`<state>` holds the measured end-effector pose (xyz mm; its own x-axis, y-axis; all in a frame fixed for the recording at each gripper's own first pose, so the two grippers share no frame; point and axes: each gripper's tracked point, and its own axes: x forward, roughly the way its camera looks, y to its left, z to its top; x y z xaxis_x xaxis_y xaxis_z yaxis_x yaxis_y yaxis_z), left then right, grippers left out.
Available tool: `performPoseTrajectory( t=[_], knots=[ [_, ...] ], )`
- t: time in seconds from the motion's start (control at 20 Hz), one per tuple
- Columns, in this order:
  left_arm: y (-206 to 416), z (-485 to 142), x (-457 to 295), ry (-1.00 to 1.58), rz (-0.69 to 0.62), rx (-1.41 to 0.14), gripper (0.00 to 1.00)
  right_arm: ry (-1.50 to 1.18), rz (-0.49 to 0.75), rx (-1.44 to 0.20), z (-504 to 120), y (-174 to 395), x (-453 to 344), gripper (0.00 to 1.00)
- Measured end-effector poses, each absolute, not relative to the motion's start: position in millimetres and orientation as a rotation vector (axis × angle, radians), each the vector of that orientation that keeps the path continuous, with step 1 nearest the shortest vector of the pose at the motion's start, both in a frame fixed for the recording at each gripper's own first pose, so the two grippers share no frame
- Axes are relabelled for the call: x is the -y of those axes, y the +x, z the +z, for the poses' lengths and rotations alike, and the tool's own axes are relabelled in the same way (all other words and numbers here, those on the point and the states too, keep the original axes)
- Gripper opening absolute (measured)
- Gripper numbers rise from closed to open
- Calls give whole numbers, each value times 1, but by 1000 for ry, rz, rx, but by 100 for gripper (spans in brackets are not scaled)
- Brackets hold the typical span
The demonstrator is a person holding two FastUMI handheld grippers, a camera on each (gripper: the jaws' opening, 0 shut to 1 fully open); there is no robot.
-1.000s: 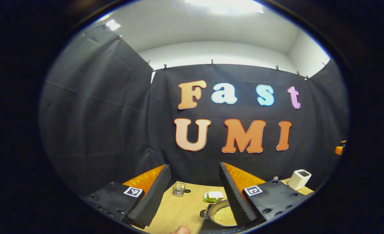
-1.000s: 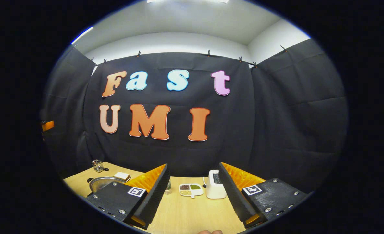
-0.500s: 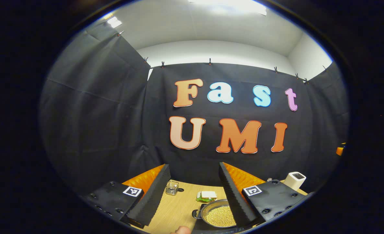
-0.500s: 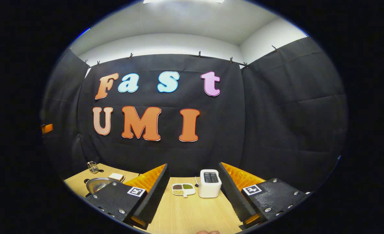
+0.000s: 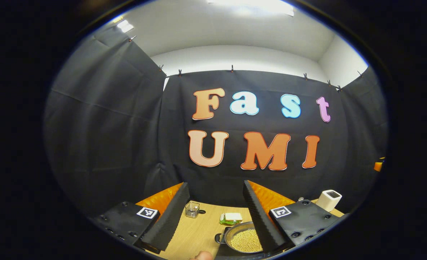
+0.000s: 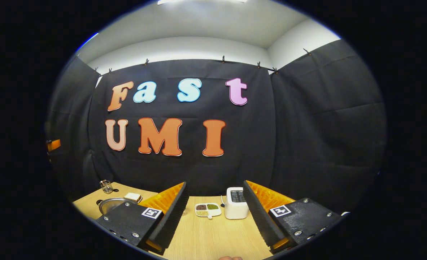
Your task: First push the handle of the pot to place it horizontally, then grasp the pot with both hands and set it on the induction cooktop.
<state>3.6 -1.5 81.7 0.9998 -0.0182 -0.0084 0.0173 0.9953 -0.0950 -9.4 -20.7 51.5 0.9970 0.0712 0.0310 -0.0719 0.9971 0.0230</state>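
A steel pot [image 5: 243, 238] full of pale beans sits low in the left gripper view, partly behind the right finger, with a black side handle [image 5: 219, 238] pointing left. It rests on a dark cooktop surface [image 5: 235, 255] at the bottom edge. My left gripper [image 5: 213, 211] is open and held high above the table. In the right gripper view the pot [image 6: 109, 204] shows at the far left, behind the left finger. My right gripper [image 6: 213, 211] is open too, raised over the wooden table [image 6: 213, 234], nothing between its fingers.
A small glass jar [image 5: 191, 209] and a sponge on a green dish [image 5: 231, 217] stand behind the pot. A white toaster [image 6: 236, 207] and a divided dish of grains [image 6: 207, 210] sit mid-table. Black cloth walls close the booth.
Both views swayed slightly sideways and back; the grippers stay raised and open, and the pot has not moved.
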Motion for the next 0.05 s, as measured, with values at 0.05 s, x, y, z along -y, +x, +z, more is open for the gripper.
performPoseTrajectory(
  t=[0.05],
  knots=[
    [5,81,0,-95,-16,-12,99,26,73,30,51,-10,21,99]
  ],
)
